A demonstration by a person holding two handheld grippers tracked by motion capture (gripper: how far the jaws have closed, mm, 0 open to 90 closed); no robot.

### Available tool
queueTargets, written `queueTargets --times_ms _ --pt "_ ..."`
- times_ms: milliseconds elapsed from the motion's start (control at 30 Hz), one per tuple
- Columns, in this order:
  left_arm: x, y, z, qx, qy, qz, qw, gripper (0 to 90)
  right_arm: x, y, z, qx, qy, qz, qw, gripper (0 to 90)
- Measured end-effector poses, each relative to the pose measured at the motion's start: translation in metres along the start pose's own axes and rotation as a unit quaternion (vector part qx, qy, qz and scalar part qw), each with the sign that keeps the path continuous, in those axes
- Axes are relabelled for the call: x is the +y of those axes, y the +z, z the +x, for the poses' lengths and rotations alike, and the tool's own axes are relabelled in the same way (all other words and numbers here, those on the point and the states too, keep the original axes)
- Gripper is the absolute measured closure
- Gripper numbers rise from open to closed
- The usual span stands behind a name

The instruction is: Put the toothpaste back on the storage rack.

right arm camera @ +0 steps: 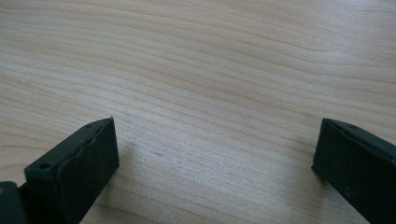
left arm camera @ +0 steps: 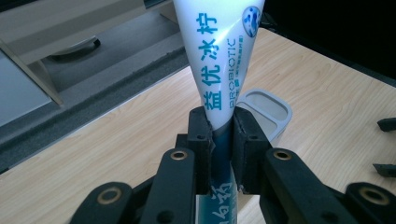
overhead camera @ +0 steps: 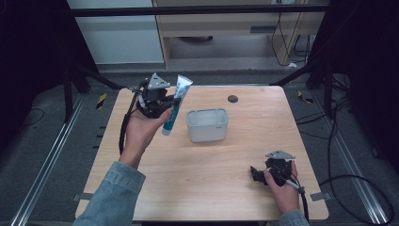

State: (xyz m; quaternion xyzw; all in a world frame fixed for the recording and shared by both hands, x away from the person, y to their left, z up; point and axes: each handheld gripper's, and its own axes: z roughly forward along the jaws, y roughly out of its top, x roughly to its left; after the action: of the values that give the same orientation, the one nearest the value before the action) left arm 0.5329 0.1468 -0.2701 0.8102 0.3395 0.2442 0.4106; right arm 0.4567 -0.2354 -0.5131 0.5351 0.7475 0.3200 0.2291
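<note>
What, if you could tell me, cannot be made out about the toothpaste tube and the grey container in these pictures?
- Toothpaste tube: in the left gripper view its cap end is cut off by the bottom edge, behind the left hand-held gripper; in the high view its print is too small to read.
- Grey container: in the high view its inside is pale and blurred, so any contents cannot be told; in the left gripper view the tube hides part of it.

Light wooden table (overhead camera: pixel 211 160), grey rectangular container (overhead camera: pixel 207 125) at centre; right gripper (overhead camera: pixel 256 174) resting near corner

At eleven o'clock, my black left gripper (left arm camera: pixel 222 140) clamps a white-and-teal plastic toothpaste tube (left arm camera: pixel 219 60) with teal lettering; the pale grey rectangular plastic box (overhead camera: pixel 207 125) sits on the light wood-grain table (overhead camera: pixel 244 155).
</note>
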Motion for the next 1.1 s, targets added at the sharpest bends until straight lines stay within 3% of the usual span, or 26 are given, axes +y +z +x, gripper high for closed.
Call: queueTargets --times_ms 367,767,1100 --pt "0.015 0.011 -0.006 -0.003 -0.01 -0.024 0.9997 78.8 0.0 0.0 0.0 0.008 -0.006 0.0 0.9999 0.4" --pt "0.034 0.027 -0.01 -0.015 -0.004 -0.029 0.9994 78.8 0.0 0.0 0.0 0.009 -0.011 0.0 0.9999 0.4" --pt "0.043 0.045 -0.01 -0.019 -0.012 -0.032 0.9992 78.8 0.0 0.0 0.0 0.01 -0.013 0.001 0.9999 0.3"
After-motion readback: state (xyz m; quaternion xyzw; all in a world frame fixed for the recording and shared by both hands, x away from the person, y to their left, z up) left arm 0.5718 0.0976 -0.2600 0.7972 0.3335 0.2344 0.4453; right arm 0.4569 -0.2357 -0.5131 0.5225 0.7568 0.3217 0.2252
